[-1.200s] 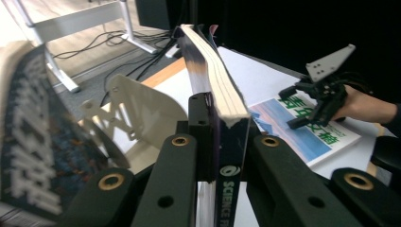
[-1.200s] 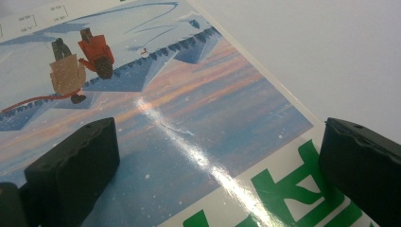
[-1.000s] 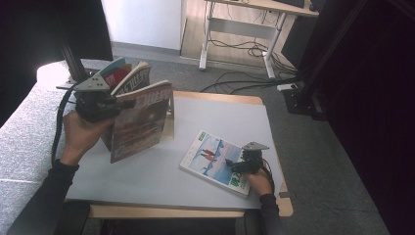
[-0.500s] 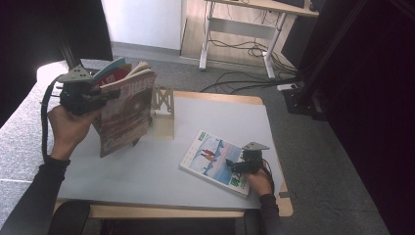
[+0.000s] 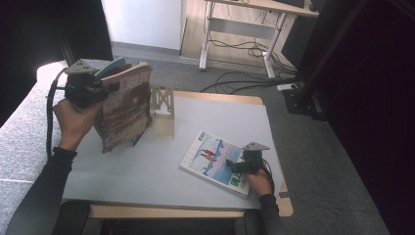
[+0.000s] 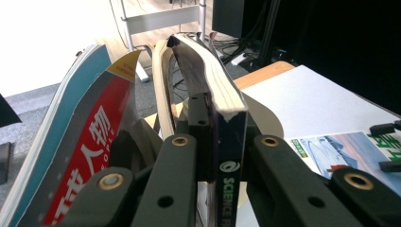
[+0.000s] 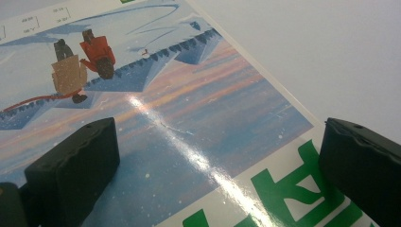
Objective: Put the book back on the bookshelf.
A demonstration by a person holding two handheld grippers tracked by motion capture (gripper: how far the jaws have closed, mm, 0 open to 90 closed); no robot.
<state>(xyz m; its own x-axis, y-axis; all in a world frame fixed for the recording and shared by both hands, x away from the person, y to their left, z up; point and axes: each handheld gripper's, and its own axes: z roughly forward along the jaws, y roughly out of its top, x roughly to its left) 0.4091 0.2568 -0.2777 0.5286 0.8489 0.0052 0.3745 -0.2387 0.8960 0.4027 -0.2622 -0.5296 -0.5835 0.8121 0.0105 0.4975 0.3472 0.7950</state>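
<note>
Fingers of left gripper are clamped on the spine of a thick book, lifted off the table beside a wooden rack; since a second ago it has swung left and clear of the rack, so likely repositioning before slotting in. Right gripper rests wide open, holding nothing, on a flat glossy magazine. More limp magazines sag beside the book.

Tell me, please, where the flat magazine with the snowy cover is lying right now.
In the high view the magazine lies flat on the table's front right, its near corner under the right tongs, with the wooden stand behind it to the left.
</note>
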